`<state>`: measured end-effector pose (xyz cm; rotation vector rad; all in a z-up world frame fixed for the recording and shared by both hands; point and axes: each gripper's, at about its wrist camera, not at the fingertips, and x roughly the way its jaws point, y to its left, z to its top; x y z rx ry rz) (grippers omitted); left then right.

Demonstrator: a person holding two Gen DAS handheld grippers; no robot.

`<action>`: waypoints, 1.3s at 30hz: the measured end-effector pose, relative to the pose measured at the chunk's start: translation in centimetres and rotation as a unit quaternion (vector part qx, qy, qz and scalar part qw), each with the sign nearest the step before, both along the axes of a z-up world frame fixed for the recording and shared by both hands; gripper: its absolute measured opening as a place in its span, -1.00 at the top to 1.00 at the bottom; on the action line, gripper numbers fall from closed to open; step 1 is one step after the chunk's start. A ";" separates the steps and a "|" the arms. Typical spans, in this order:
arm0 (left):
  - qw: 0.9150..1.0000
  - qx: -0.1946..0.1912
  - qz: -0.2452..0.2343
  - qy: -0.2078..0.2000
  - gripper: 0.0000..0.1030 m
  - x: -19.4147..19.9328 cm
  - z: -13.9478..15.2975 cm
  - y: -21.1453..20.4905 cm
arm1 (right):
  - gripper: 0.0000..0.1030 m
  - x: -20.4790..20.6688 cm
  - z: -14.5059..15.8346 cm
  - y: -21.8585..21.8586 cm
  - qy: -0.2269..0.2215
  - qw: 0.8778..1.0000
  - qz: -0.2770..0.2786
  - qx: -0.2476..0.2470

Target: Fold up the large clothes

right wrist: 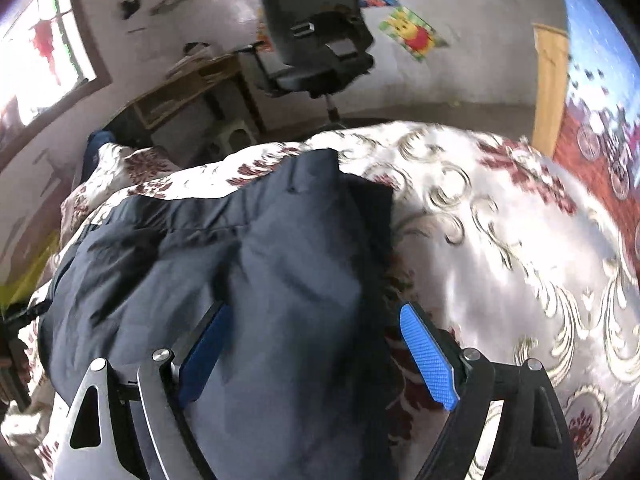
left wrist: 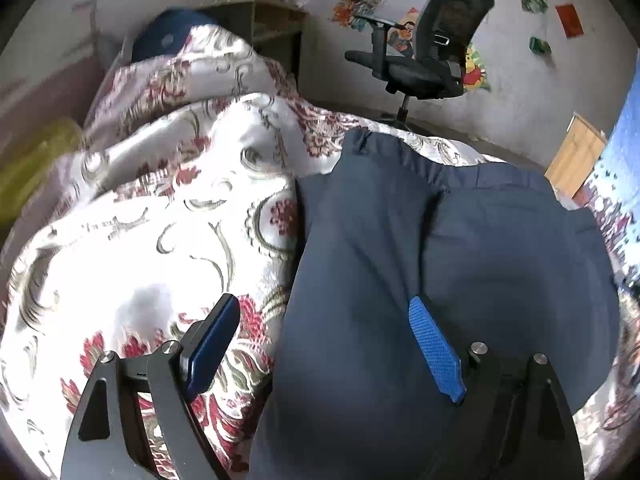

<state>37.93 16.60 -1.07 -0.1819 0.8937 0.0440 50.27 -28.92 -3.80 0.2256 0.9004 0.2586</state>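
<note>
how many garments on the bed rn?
1 visible. The navy garment lies bunched on the floral bedspread; in the right wrist view it sits left of centre. More could be hidden under its folds.

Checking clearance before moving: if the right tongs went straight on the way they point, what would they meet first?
Probably the dark blue garment lying on the patterned bedspread; the open right tongs already straddle its fold.

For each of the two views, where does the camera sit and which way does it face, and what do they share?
Left wrist: on the left gripper, angled down at the navy garment and floral bedspread; only its open fingers show.
Right wrist: on the right gripper, angled down at the navy garment, fabric between its open fingers without being pinched.
Shared: garment, bedspread, office chair by the wall.
</note>
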 end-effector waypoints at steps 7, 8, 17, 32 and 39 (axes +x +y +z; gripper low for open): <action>1.000 -0.003 0.007 0.022 -0.67 0.0 -1.4 -0.2 | -0.66 0.0 -0.3 0.5 0.005 1.000 0.006 -0.013; 1.000 -0.001 0.007 0.024 -0.69 0.1 -1.7 -0.3 | -0.66 0.1 -0.4 0.7 0.006 1.000 0.009 -0.015; 0.999 -0.011 0.014 0.032 -0.78 -0.3 -2.8 -0.3 | -0.66 0.4 -1.6 1.0 0.020 1.000 0.013 -0.019; 0.999 0.046 0.004 0.011 -0.80 -1.0 -2.5 -2.6 | -0.75 2.1 -2.5 0.8 0.029 0.999 0.031 -0.012; 1.000 -0.019 -0.012 0.010 -0.80 -0.5 -3.3 -0.8 | -0.86 5.3 -4.0 0.3 0.072 0.995 0.061 0.036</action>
